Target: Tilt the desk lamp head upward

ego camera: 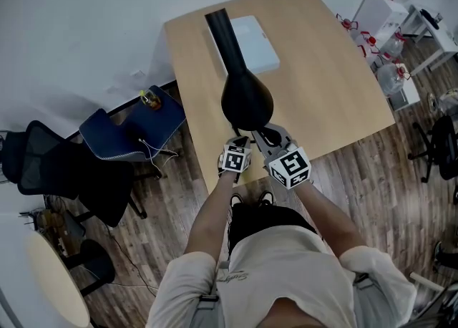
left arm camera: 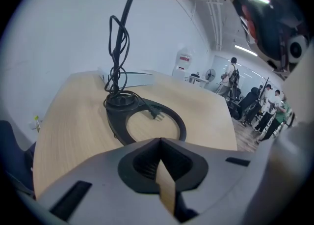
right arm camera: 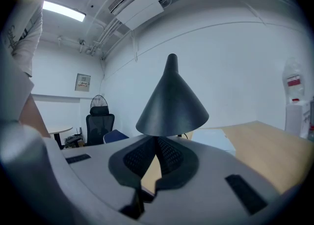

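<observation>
Left gripper [left arm camera: 159,144] and right gripper [right arm camera: 156,143] both pinched shut, empty, close under the lamp head [right arm camera: 171,102] above the near edge of the desk [ego camera: 336,97]; a closed-jaw push could skid off the smooth cone and tip the lamp.

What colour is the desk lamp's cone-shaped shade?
The shade is matte black, shown best in the right gripper view.

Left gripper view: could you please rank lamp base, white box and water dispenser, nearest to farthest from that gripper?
1. Lamp base: just ahead, on the table.
2. White box: table's far edge.
3. Water dispenser: beyond the table.
</observation>
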Motion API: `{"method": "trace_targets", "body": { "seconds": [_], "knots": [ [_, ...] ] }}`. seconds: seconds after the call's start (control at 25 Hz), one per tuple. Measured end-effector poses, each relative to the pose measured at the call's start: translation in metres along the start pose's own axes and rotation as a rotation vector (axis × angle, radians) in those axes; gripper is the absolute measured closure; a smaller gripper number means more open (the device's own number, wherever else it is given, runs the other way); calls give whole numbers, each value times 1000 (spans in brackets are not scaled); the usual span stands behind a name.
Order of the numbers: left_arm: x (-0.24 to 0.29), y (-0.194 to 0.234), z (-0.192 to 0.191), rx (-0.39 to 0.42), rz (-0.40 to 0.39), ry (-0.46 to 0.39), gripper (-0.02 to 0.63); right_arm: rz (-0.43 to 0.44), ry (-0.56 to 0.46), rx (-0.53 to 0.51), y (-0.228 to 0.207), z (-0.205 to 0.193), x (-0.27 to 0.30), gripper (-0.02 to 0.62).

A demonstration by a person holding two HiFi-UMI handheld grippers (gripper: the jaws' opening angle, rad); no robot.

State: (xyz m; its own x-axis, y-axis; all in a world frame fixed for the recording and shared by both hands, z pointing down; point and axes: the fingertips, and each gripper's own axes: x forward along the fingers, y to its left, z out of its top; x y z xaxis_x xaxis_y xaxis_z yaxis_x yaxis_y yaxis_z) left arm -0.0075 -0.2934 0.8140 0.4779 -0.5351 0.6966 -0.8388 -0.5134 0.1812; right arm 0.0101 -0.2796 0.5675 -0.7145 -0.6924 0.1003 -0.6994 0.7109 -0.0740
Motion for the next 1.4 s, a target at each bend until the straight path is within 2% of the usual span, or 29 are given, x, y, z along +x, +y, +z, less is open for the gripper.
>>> {"method": "trace_targets", "body": {
  "seconds": [0.08,0.2,0.44,0.72,1.08,1.4],
  "knots": [
    [-1,-1,2,-16,-17,5,592,-4,-5,1,1,4,-4,601],
    [-1,-2,0,21,-19,21,591,-10,-1,3,6,12,-13,601],
    [0,-2,0,46,-30,30,592,-1,-11,-7,15,35,-34,601],
    [-2,-2,1,21,-44,13,591,-11,-31,-28,25,71,-59,601],
    [-3,-1,1,9,-53,8,591,-38,-63,10,25,124,-76,601],
    [-1,-1,2,17,-33,25,591,-3,-49,3,33,156,-83,600]
  ]
}}
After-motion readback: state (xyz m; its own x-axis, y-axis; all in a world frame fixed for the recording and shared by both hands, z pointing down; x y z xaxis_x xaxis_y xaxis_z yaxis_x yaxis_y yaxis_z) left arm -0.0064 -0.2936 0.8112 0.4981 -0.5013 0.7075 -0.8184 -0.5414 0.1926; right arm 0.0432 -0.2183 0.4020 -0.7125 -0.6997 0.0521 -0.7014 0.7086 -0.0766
